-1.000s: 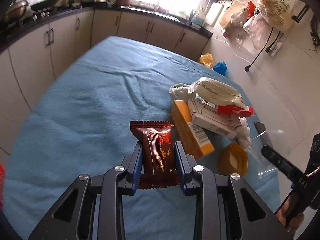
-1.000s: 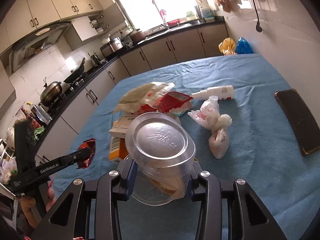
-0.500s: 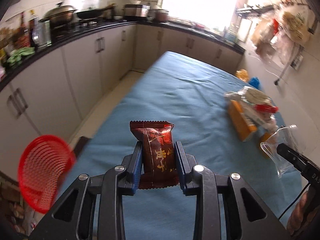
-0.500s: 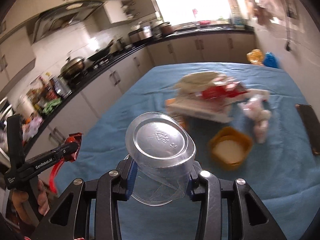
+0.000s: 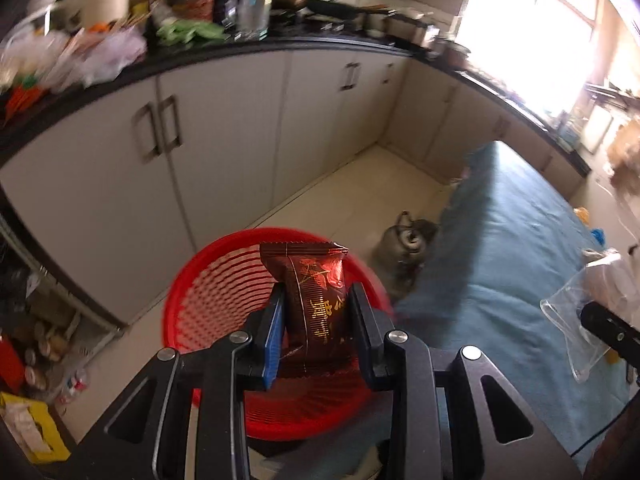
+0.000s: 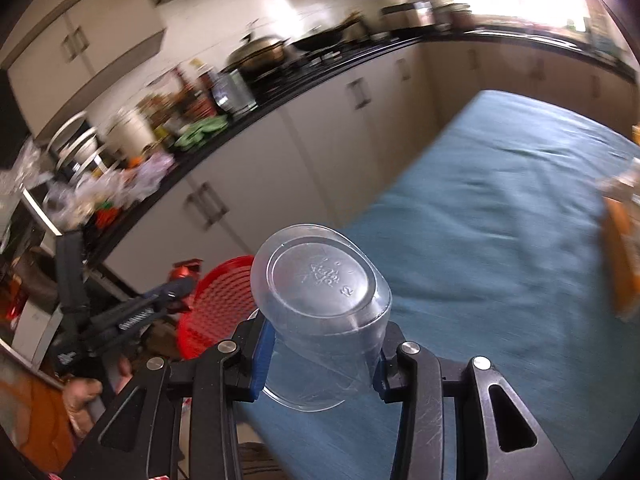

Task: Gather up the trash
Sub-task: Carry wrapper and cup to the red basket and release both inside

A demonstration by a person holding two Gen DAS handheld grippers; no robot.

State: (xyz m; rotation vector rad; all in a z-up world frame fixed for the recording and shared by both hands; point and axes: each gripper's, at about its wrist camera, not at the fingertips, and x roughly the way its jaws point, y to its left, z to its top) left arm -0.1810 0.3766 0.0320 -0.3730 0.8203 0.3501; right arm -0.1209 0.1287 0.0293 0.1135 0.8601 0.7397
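- The dark red snack wrapper (image 5: 316, 300) stood upright, clamped between the pads of the left gripper (image 5: 316, 316), directly above the red mesh basket (image 5: 208, 312) on the floor beside the blue-covered table (image 5: 512, 256).
- The clear plastic cup (image 6: 324, 312) lay base-forward, clamped in the right gripper (image 6: 320, 356); it appeared, through blur, to be over the table's near edge.

Cream cabinet doors with dark bar handles (image 5: 160, 128) run under a black countertop (image 5: 248, 46) from nine o'clock round to one o'clock. A bright, overexposed window (image 5: 528, 28) glares at one o'clock. Pale floor tiles (image 5: 340, 200) fill the centre, where a grey metal kettle (image 5: 408, 240) stands beside a table covered in blue cloth (image 5: 512, 240) at three o'clock.
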